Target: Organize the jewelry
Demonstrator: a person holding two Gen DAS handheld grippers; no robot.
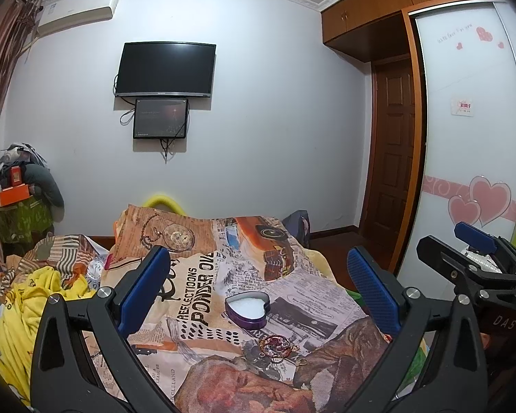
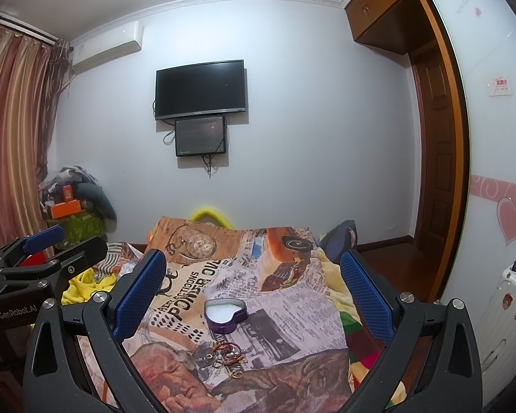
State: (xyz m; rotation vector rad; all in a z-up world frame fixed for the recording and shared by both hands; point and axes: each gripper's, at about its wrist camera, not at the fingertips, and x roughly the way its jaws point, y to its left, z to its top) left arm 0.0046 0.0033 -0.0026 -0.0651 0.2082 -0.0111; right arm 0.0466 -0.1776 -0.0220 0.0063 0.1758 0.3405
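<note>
- The left gripper [image 1: 254,285] is hovering above the bed with its blue-padded fingers spread wide apart and nothing between them.
- The right gripper [image 2: 253,285] is likewise hanging over the bed, its jaws standing wide apart and empty; in the left wrist view it is showing at the right edge as a second black frame with blue pads.
- The purple heart-shaped tin box [image 1: 247,311] is lying lidless on the newspaper-print blanket [image 1: 302,296], its white lining facing up and appearing empty.
- The small tangle of red and gold bracelets and rings [image 1: 279,345] is resting on the blanket just in front of the box, close to it but not touching so far as can be judged.
- One loose gold ring [image 2: 236,374] is lying slightly nearer the cameras than the rest of the pile.
- Judgement: the task is standing at its opening step; no piece is in the box, and neither gripper is in contact with anything.
- Judgement: the next move is calling for one gripper to descend onto the pile and close on a single piece, then carry it over the box rim.
- Judgement: the soft, wrinkled blanket is offering poor backing for a pinch, and the tangled strands are likely to lift together; thin rings are demanding a low, precise closure.
- A crumpled yellow cloth [image 1: 27,296] is lying at the left, well apart from the work.
</note>
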